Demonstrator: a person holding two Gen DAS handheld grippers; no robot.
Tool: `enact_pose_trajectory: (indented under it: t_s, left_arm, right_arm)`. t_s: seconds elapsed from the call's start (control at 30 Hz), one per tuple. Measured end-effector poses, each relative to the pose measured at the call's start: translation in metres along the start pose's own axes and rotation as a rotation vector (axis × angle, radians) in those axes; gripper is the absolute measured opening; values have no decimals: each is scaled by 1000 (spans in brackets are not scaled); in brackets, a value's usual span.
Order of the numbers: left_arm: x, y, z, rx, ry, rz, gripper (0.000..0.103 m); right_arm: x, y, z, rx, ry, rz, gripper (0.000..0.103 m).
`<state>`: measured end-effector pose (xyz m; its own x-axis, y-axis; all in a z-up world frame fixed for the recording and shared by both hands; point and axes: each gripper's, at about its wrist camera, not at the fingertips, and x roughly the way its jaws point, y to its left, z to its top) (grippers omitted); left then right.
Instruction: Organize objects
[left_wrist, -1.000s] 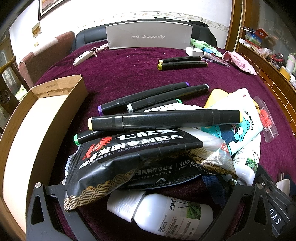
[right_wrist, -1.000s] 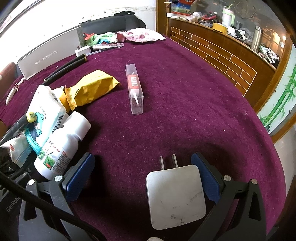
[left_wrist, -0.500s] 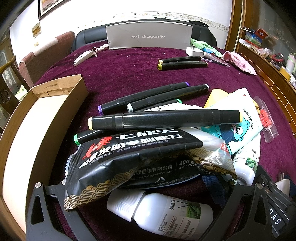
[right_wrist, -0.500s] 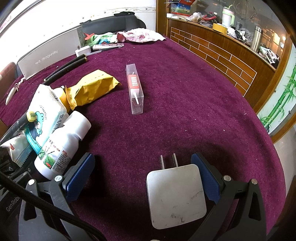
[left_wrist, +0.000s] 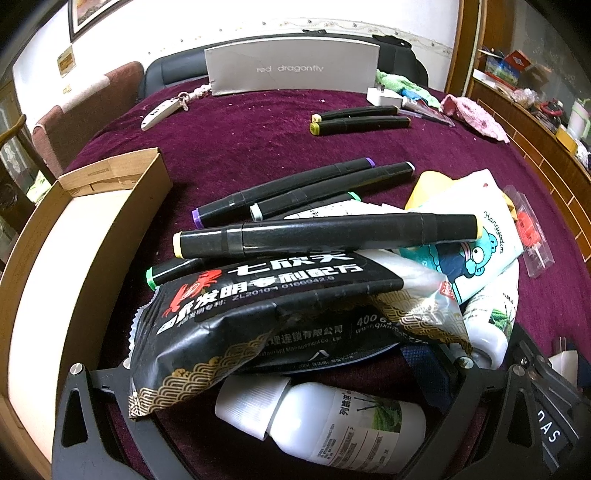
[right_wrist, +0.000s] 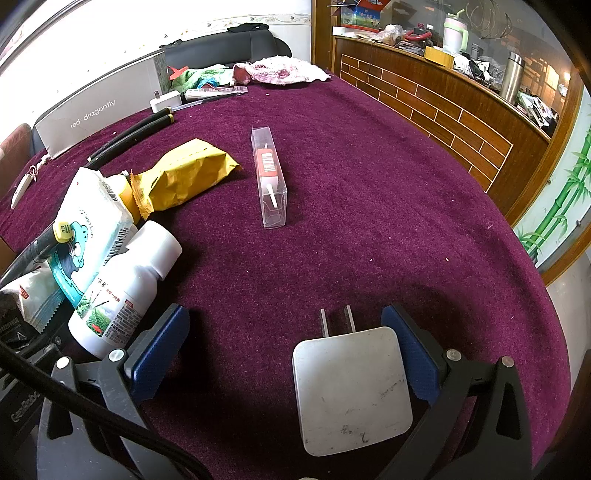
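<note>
In the left wrist view my left gripper (left_wrist: 269, 373) is open, its black fingers wide apart. Between them lie a white bottle (left_wrist: 332, 417) and, partly on top of it, a black snack packet (left_wrist: 266, 314). A black marker with yellow ends (left_wrist: 325, 236) rests on the packet. In the right wrist view my right gripper (right_wrist: 288, 343) is open around a white charger plug (right_wrist: 351, 387) lying flat on the purple cloth. The plug sits against the right blue pad (right_wrist: 413, 354), and the left pad (right_wrist: 159, 347) stands well apart from it.
An open cardboard box (left_wrist: 74, 236) stands at the left. More black markers (left_wrist: 295, 188), a tissue pack (right_wrist: 88, 221), a second white bottle (right_wrist: 125, 291), a yellow packet (right_wrist: 184, 177) and a clear plastic case (right_wrist: 269, 177) lie about. A grey box (left_wrist: 291, 70) stands at the back.
</note>
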<state>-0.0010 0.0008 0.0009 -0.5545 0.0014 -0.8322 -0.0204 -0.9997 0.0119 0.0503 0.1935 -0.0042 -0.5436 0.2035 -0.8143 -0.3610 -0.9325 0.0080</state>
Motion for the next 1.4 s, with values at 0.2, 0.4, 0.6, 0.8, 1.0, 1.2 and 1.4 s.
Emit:
enact_pose_trajectory:
  t_s: [0.2, 0.4, 0.6, 0.8, 1.0, 1.2, 1.4]
  left_arm:
    - [0, 0, 1, 10, 18, -9, 101]
    - [0, 0, 1, 11, 17, -8, 101]
    - [-1, 0, 0, 9, 15, -8, 101]
    - [0, 1, 1, 0, 9, -6, 101]
    - [0, 1, 0, -5, 4, -4, 101]
    - [0, 1, 0, -4, 4, -5, 101]
    - [0, 1, 0, -10, 3, 6, 101]
  right_arm:
    - [0, 0, 0, 0, 0, 0, 103]
    - [0, 0, 0, 0, 0, 0, 103]
    - [0, 0, 0, 0, 0, 1, 103]
    - [0, 0, 0, 0, 0, 1, 103]
    - [0, 0, 0, -1, 0, 1, 103]
    - [0, 0, 0, -1, -1, 1, 103]
    - [0, 0, 0, -2, 0, 2, 103]
